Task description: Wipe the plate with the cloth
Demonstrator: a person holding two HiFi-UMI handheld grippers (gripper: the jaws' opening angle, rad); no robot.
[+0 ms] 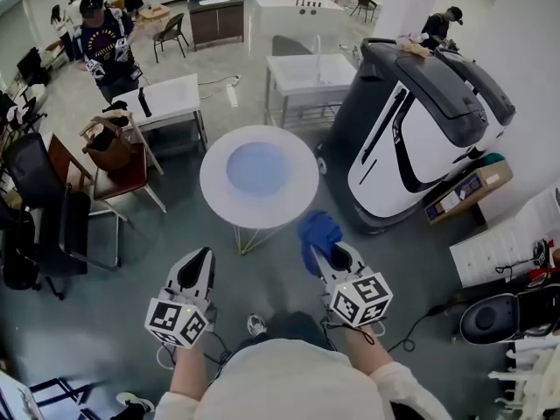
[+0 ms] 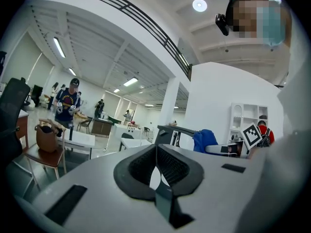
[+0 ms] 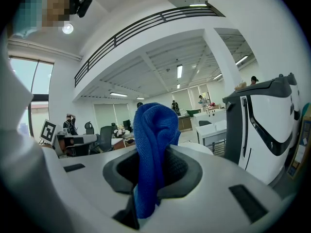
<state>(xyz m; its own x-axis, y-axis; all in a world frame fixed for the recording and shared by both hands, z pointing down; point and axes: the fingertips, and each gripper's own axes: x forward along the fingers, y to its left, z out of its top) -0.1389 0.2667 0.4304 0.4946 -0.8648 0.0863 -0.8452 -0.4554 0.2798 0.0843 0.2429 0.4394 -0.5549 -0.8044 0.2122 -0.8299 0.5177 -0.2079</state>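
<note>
While my right gripper (image 1: 331, 254) clamps the blue cloth (image 1: 317, 233), my left gripper (image 1: 198, 259) is closed empty. The plate (image 1: 258, 167) (pale blue) lies ahead.

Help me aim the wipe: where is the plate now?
In the head view the plate sits at the middle of the round table, ahead of the left gripper and of the right gripper, whose cloth shows by the table's near right edge.

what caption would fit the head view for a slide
Head view: right gripper clamps a blue cloth, left gripper shut and empty, both short of the round table bearing the plate
</note>
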